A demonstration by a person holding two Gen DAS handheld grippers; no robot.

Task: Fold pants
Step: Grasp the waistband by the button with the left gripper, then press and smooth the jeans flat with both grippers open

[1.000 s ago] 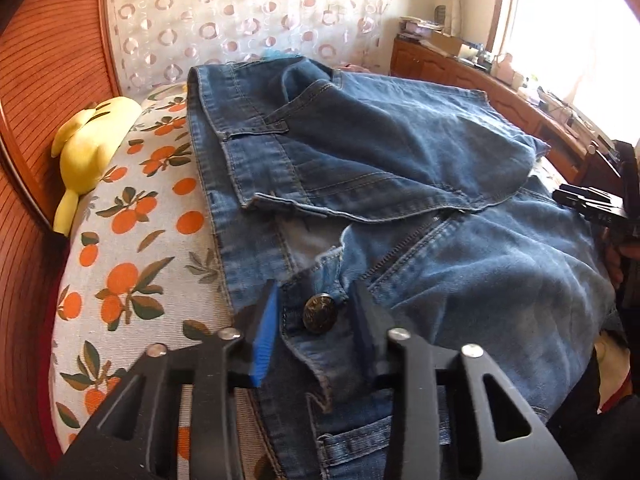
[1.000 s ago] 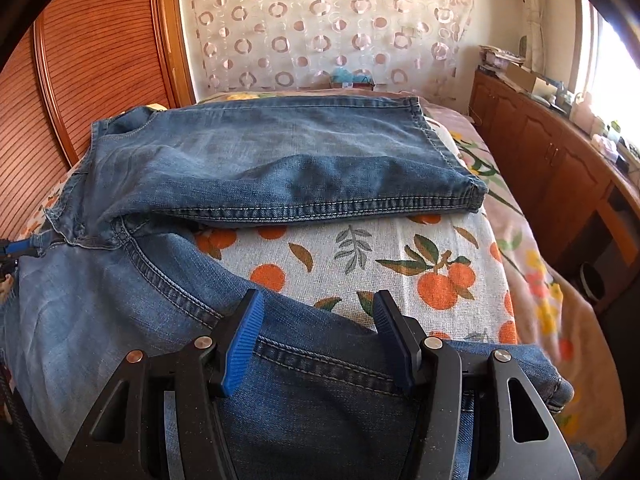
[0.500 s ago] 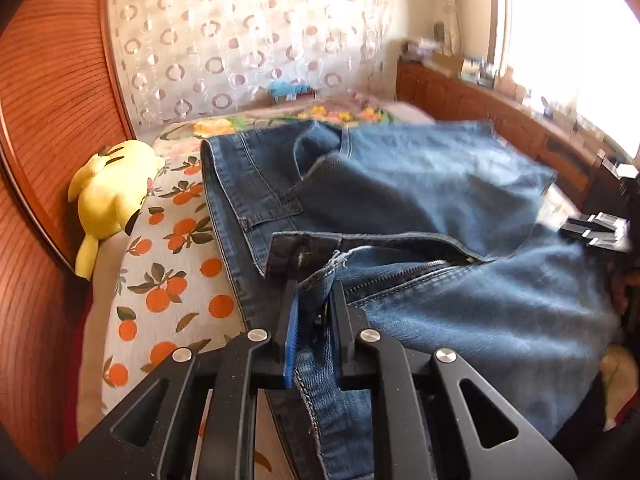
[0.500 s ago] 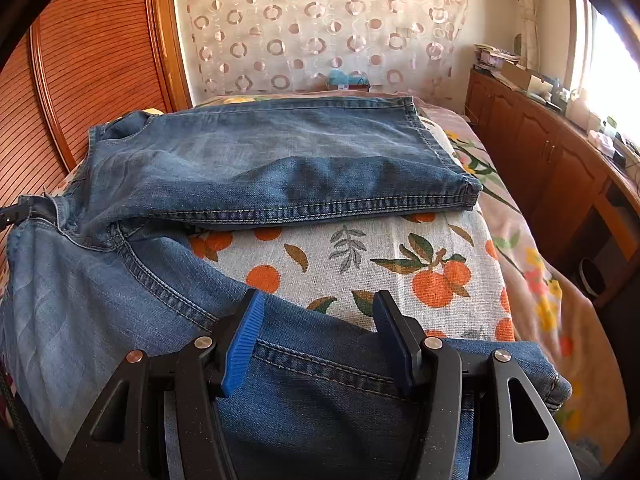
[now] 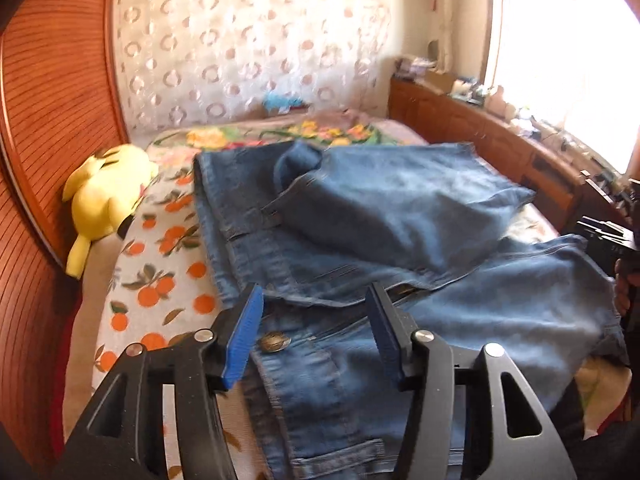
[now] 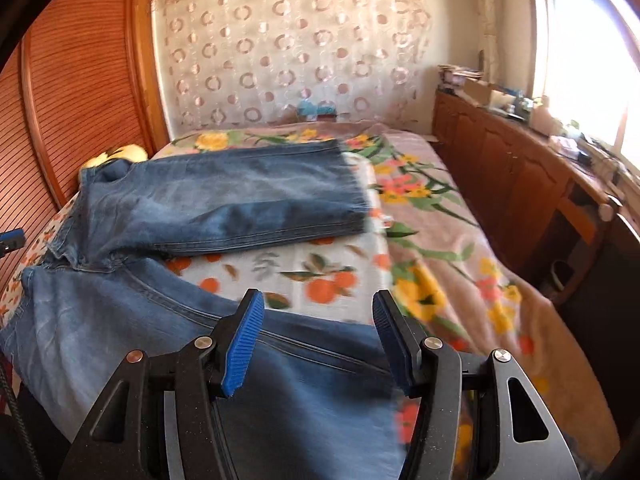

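Note:
Blue jeans [image 5: 400, 216] lie on the bed with the far leg folded across the top. The waistband and its metal button [image 5: 275, 342] sit just below my left gripper [image 5: 315, 300], whose jaws are opening; the pads stand wide and press on nothing. My right gripper [image 6: 318, 300] hovers open over the near leg [image 6: 120, 320], with the denim under its fingers and not pinched. The folded far leg [image 6: 224, 196] lies flat further back. The right gripper's black body [image 5: 604, 236] shows at the right edge of the left wrist view, held by a hand.
A yellow plush toy [image 5: 104, 200] rests against the wooden slatted panel [image 5: 52, 120] on the left. An orange-print cloth [image 5: 160, 280] lies under the jeans on a floral blanket [image 6: 440, 240]. A wooden cabinet [image 6: 520, 184] with clutter runs along the right, under the window.
My left gripper pinched the waistband by the button, rose, then opened and let it go. The right gripper shifted sideways over the near leg and stayed open.

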